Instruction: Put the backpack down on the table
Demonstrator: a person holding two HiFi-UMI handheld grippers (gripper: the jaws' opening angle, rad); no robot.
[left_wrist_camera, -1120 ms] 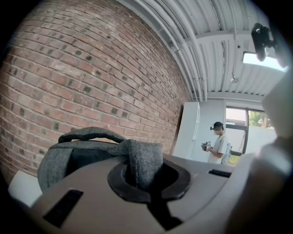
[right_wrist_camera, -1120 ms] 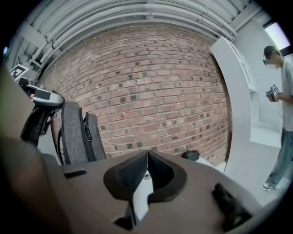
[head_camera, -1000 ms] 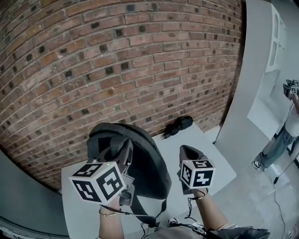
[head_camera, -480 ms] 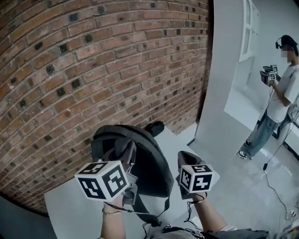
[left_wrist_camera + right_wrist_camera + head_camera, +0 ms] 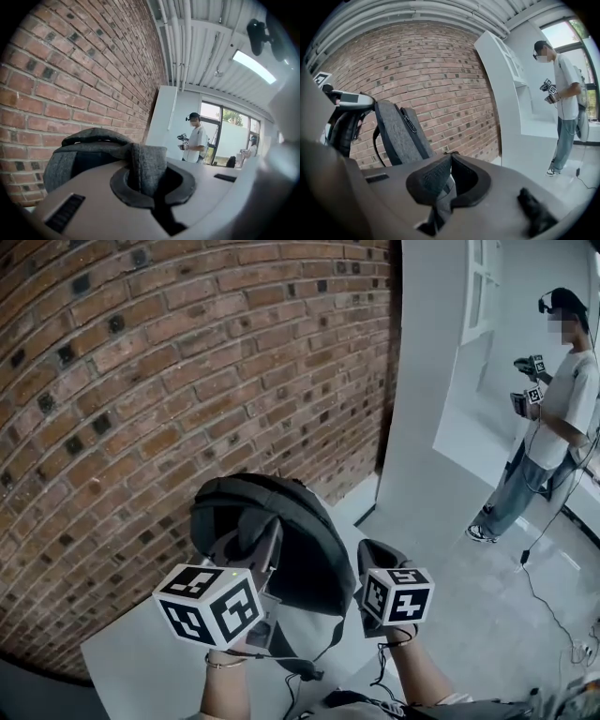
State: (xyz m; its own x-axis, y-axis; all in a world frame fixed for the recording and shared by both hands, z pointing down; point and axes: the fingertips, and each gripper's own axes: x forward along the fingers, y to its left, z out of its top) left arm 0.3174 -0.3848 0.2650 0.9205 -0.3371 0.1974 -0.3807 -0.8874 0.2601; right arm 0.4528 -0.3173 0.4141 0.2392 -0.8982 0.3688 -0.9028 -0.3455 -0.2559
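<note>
A dark grey backpack (image 5: 291, 531) hangs upright above the white table (image 5: 131, 667), close to the brick wall. My left gripper (image 5: 253, 542) is shut on a grey fabric strap (image 5: 146, 164) at the backpack's top and carries it. In the left gripper view the backpack (image 5: 79, 152) bulges just beyond the jaws. My right gripper (image 5: 375, 554) hovers to the right of the bag, jaws shut, pads meeting at the tips. The right gripper view shows the backpack (image 5: 401, 133) from the side, off to the left of my right gripper (image 5: 449, 161), and apart from it.
The brick wall (image 5: 187, 381) runs along the table's far side. A white partition (image 5: 422, 390) stands to the right, with grey floor beyond. A person (image 5: 562, 409) holding grippers stands at the far right. A cable (image 5: 548, 606) lies on the floor.
Both grippers and the backpack have travelled along the wall and slightly down. The black object lying on the table earlier is out of sight. The standing person has come fully into view.
</note>
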